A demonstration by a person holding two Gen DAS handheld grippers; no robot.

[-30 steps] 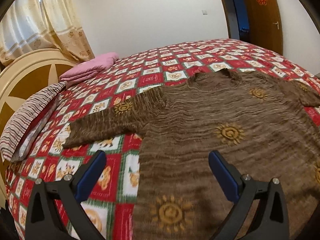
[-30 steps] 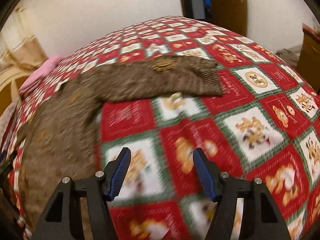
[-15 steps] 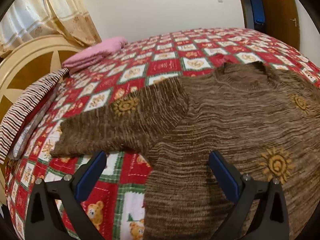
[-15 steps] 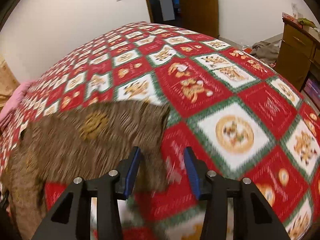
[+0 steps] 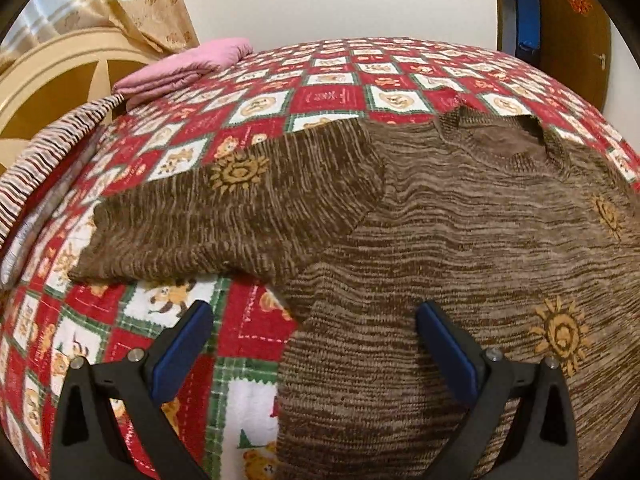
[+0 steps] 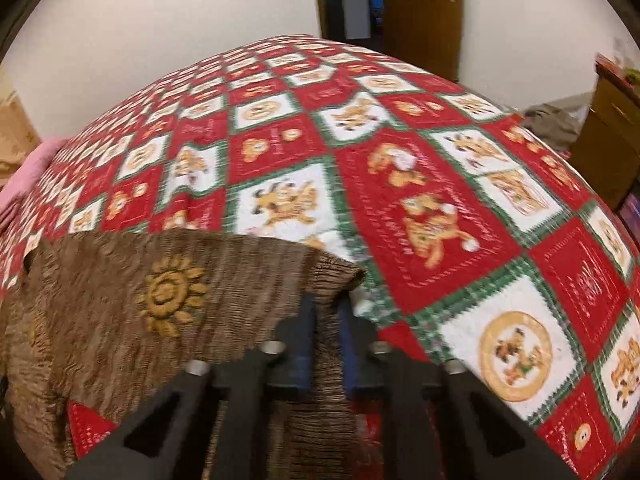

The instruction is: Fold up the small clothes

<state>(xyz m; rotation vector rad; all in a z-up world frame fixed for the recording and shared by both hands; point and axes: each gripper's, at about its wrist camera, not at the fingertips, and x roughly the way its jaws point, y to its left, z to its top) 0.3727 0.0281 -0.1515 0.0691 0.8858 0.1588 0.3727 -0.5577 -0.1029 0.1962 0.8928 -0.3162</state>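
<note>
A brown knitted sweater (image 5: 460, 240) with yellow sun motifs lies spread flat on a red, white and green patchwork bedspread (image 5: 328, 96). Its left sleeve (image 5: 224, 216) stretches out to the left. My left gripper (image 5: 316, 344) is open and hovers just above the sweater's left side edge, below the armpit. In the right wrist view my right gripper (image 6: 328, 344) is shut on the cuff end of the sweater's right sleeve (image 6: 168, 296), which is lifted off the bedspread (image 6: 420, 200).
A folded pink cloth (image 5: 188, 64) and a striped pillow (image 5: 48, 152) lie by the cream headboard (image 5: 52, 80) at the far left. A brown door (image 6: 420, 12) and a wooden cabinet (image 6: 608, 132) stand beyond the bed on the right.
My right gripper moved onto the right sleeve's cuff, closed on it and lifted it. My left gripper moved forward and lower toward the sweater's left armpit, staying open.
</note>
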